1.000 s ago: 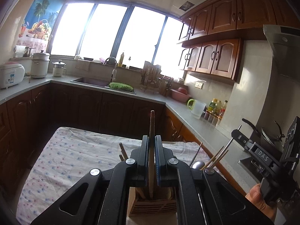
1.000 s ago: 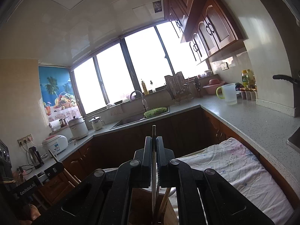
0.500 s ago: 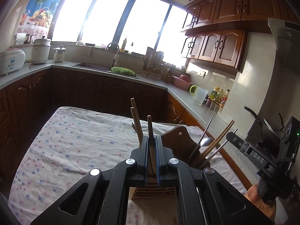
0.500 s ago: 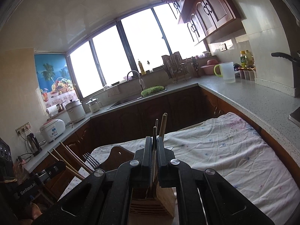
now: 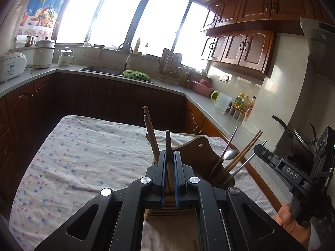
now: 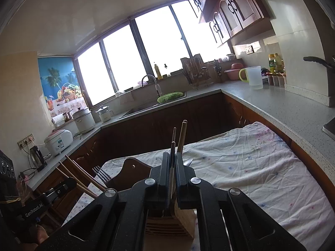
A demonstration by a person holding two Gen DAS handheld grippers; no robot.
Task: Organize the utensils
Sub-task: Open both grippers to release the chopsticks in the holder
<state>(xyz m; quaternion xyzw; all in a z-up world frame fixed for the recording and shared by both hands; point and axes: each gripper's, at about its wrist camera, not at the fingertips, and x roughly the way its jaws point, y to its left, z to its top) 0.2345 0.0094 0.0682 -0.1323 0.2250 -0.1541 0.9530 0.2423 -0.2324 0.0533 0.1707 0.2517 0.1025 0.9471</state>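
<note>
A wooden utensil holder [image 5: 201, 152] stands on the cloth-covered table, with chopsticks [image 5: 242, 152], a metal spoon [image 5: 229, 154] and wooden handles [image 5: 150, 133] in it. My left gripper [image 5: 169, 156] is shut on a brown wooden stick [image 5: 168, 140], its lower end down in the holder's slatted compartment. My right gripper [image 6: 172, 159] is shut on a thin dark-tipped utensil [image 6: 173, 146] above the same holder [image 6: 134, 169], beside a wooden handle [image 6: 181, 136]. A fork [image 6: 101, 172] and chopsticks [image 6: 81, 175] lean to the left. The right gripper also shows in the left wrist view [image 5: 291, 171].
The table carries a floral cloth [image 5: 79, 152]. Dark cabinets and a grey counter [image 6: 282, 102] run around it, with a sink, a green basket [image 5: 136, 74], a white jug [image 6: 254, 77], bottles and rice cookers [image 5: 11, 65]. A pan sits on the stove at right [image 5: 293, 129].
Both grippers have come down and tilted forward, lowering their utensils into the holder. The holder and the table show more fully now than a second ago.
</note>
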